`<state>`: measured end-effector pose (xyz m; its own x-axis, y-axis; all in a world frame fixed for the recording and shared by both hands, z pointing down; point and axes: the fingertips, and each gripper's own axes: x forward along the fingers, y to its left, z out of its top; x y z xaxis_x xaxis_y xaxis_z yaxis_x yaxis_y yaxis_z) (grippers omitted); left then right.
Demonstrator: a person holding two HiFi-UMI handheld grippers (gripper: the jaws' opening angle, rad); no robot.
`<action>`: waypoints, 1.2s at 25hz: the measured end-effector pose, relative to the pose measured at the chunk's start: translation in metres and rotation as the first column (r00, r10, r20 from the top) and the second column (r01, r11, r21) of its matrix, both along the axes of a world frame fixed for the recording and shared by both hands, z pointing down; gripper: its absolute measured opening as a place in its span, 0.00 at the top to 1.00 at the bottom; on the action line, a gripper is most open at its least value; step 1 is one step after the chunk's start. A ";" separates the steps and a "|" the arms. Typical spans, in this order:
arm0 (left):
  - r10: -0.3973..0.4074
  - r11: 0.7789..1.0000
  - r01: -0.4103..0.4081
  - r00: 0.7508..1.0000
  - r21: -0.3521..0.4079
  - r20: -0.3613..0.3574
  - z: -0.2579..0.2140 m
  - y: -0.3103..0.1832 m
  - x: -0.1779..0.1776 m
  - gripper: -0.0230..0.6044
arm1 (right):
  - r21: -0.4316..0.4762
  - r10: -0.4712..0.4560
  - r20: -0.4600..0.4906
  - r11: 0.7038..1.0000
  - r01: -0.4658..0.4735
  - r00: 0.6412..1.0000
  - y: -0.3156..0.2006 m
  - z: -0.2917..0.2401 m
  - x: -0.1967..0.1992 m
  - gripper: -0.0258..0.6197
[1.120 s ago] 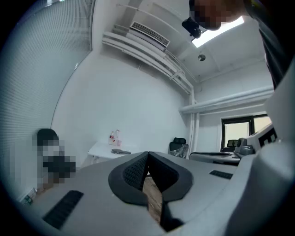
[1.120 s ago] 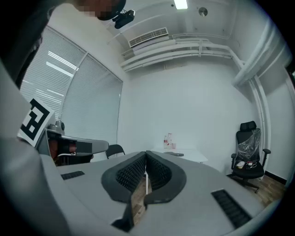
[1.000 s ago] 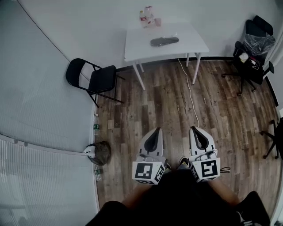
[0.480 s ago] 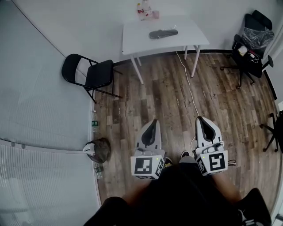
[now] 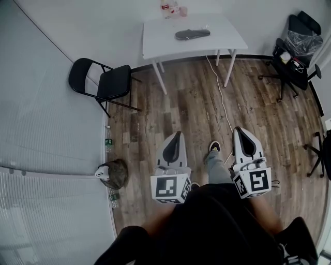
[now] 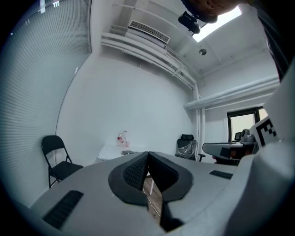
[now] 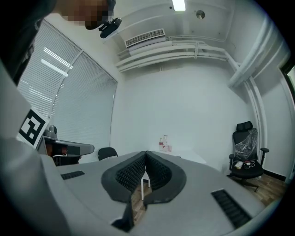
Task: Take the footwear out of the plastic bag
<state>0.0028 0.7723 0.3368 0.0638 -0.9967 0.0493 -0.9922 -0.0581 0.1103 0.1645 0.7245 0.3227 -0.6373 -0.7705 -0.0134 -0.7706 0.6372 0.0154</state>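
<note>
Grey and white, our two tools point level ahead of us, side by side above the wooden floor (image 5: 181,103), with our forearms reaching forward from our body. We hold the left tool (image 5: 178,136) with its jaws fully together, the ribbed pads meeting and nothing between them. The right tool (image 5: 240,132) is likewise closed and empty. Both are well apart from the white tabletop (image 5: 155,44) by the far wall, where the dark footwear (image 5: 192,34) lies near some bottles (image 5: 169,8) at the back edge. A black folding chair (image 5: 101,83) stands left of the tabletop, and a white cable (image 5: 221,98) trails across the floor.
</note>
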 end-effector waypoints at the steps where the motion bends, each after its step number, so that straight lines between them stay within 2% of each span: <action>1: -0.002 1.000 0.002 1.000 -0.001 0.002 0.002 -0.008 -0.001 0.93 | 0.003 -0.003 0.001 1.000 0.003 1.000 -0.007 0.002 -0.002 0.93; 7: -0.015 1.000 0.015 1.000 -0.010 0.019 0.006 -0.075 -0.014 0.93 | -0.012 -0.006 0.009 1.000 0.006 1.000 -0.082 0.012 -0.013 0.93; 14: -0.038 0.999 0.038 0.999 -0.006 0.037 -0.006 -0.170 -0.023 0.93 | -0.043 -0.058 0.009 0.997 0.059 0.998 -0.190 0.012 -0.027 0.93; 18: -0.059 0.997 0.061 0.997 -0.037 0.045 -0.004 -0.232 -0.029 0.93 | -0.079 -0.073 0.021 0.994 0.075 0.997 -0.253 0.019 -0.033 0.93; 23: -0.073 0.995 0.076 0.996 -0.069 0.057 -0.002 -0.298 -0.030 0.93 | -0.089 -0.087 0.039 0.992 0.091 0.995 -0.323 0.017 -0.026 0.93; 30: -0.094 0.991 0.100 0.993 -0.092 0.069 -0.002 -0.366 -0.025 0.93 | -0.130 -0.080 0.080 0.987 0.090 0.994 -0.393 0.023 -0.011 0.93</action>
